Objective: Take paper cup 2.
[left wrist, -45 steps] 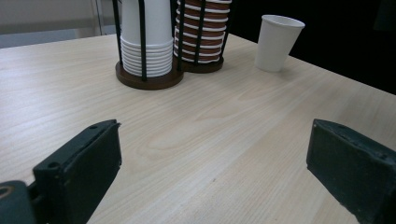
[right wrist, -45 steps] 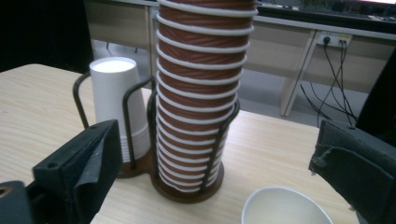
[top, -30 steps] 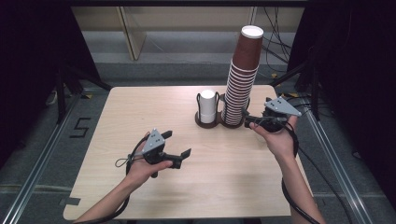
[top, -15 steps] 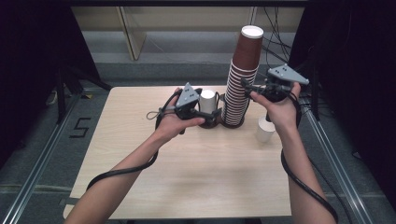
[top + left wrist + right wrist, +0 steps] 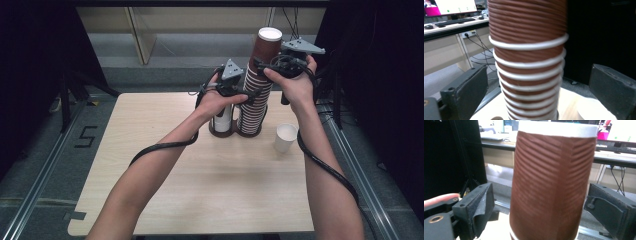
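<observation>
A tall stack of ribbed brown paper cups (image 5: 256, 87) with white rims stands at the table's far middle. My left gripper (image 5: 246, 93) is open around the stack's middle; in the left gripper view the stack (image 5: 529, 60) sits between the jaws of that gripper (image 5: 536, 75) with a gap on each side. My right gripper (image 5: 263, 65) is open around the top cup (image 5: 551, 182), and its own view shows the gripper (image 5: 540, 192) with both pads apart from the cup's wall.
A white cup (image 5: 223, 120) stands in a dark base left of the stack. Another white cup (image 5: 285, 137) stands alone on the wooden table (image 5: 200, 190), right of the stack. Dark floor and rails flank the table.
The left gripper came from the table's near left up to the stack's middle. The right gripper rose from the stack's foot to its top cup. A white cup appeared at the right.
</observation>
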Motion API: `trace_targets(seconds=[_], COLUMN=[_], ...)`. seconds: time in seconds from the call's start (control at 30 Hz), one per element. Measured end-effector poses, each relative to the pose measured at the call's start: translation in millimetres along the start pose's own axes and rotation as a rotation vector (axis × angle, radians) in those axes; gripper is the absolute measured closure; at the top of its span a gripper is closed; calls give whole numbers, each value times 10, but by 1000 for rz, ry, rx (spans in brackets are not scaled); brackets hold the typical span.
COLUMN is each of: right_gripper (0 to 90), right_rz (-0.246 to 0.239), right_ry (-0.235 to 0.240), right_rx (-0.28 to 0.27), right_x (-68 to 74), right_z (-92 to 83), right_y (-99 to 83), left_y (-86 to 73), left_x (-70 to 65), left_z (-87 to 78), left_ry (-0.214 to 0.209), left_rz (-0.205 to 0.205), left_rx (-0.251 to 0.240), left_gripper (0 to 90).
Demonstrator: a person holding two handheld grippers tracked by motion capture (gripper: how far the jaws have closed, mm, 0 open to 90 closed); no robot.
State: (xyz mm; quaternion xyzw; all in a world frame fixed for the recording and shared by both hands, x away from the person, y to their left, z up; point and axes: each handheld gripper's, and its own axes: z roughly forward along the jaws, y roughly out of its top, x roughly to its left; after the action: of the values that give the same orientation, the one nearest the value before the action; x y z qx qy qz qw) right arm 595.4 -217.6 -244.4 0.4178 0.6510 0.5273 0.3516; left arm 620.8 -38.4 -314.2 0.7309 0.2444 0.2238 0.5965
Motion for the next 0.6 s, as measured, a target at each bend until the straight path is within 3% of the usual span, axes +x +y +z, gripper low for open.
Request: trace_targets(seconds=[0.3,0.43,0.6], right_gripper=[105,109,152], right_rz=[38,48,64], right_ry=[-15,-21,-26], right_rx=[14,13,11], right_x=[-54,-43,-69], right_z=[215,270,292], right_y=[82,91,94], left_y=[91,79,61], left_x=[37,22,43], left_z=[189,248,287], left_ry=[4,14,13], left_rz=[-33,-14,-27], left_rx=[-27,-5,7], left_gripper=[73,87,86])
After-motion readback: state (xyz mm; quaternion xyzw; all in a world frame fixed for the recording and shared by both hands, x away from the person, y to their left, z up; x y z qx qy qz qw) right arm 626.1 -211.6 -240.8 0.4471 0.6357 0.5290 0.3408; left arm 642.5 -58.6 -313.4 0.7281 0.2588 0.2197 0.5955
